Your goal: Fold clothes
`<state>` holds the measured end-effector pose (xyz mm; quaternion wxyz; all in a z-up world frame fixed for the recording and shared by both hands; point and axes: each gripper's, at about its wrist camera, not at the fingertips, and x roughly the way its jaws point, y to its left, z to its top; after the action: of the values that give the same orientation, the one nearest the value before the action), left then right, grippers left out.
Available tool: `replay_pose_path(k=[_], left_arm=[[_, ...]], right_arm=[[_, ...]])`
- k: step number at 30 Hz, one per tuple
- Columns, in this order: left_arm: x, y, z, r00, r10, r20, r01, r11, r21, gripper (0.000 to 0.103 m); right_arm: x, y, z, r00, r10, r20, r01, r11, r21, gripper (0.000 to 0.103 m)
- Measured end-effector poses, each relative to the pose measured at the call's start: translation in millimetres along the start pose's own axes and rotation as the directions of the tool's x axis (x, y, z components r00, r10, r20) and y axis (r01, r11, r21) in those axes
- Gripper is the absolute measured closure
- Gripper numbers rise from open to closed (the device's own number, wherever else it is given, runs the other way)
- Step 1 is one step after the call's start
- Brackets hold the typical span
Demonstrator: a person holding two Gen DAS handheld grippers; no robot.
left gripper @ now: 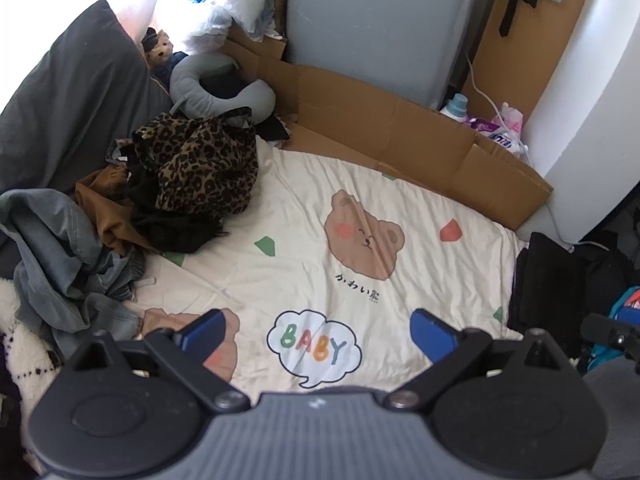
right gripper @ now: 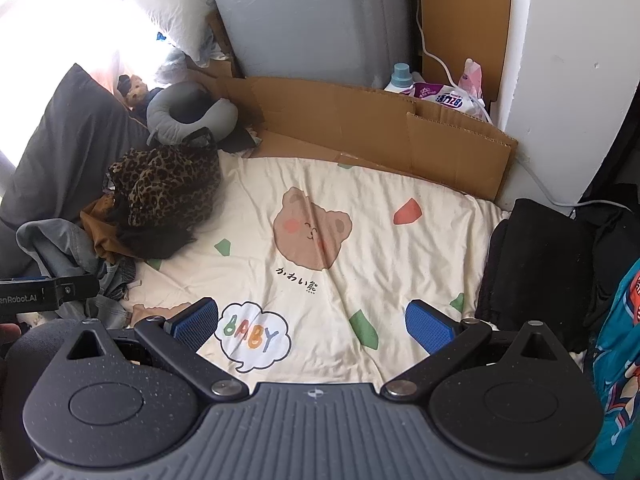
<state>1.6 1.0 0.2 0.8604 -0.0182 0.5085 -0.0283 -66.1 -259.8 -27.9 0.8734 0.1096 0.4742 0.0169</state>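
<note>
A heap of unfolded clothes lies at the left of the bed: a leopard-print garment on top, a brown one and a black one under it, and grey-blue jeans nearer me. A folded black garment lies at the bed's right edge. My left gripper is open and empty above the cream bear-print sheet. My right gripper is open and empty above the same sheet.
Flattened cardboard lines the far edge of the bed. A grey neck pillow, a dark pillow and a small plush toy sit at the back left. Bottles and packets stand behind the cardboard. A teal bag is at the right.
</note>
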Motion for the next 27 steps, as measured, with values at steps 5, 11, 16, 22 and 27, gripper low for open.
replay_pose_path(k=[5,11,16,22,27], left_arm=[[0.9,1.6,2.4,1.000,0.008,-0.003,-0.008,1.000,0.007,0.004],[0.0,2.0,1.5,1.000,0.024,0.009,-0.024,1.000,0.011,0.004],[1.8,6.1,2.1,1.000,0.024,0.018,-0.024,1.000,0.013,0.004],[-2.6,1.7,-0.5,0.999,0.025,0.025,-0.026,1.000,0.012,0.004],[-5.8,-1.9,-1.3,0.999,0.022,0.027,-0.022,1.000,0.008,0.004]], right_arm=[[-0.2,1.3,-0.7,1.000,-0.001,-0.008,0.001,1.000,-0.006,0.000],[2.4,-2.1,3.4,1.000,0.007,-0.023,-0.007,1.000,-0.006,0.000],[-1.1,-1.8,7.6,1.000,0.002,-0.018,-0.002,1.000,-0.013,0.000],[-2.4,0.1,4.1,1.000,-0.023,-0.014,0.023,1.000,-0.021,0.000],[-2.1,-6.3,4.6,0.998,-0.036,-0.048,0.036,0.999,-0.002,0.000]])
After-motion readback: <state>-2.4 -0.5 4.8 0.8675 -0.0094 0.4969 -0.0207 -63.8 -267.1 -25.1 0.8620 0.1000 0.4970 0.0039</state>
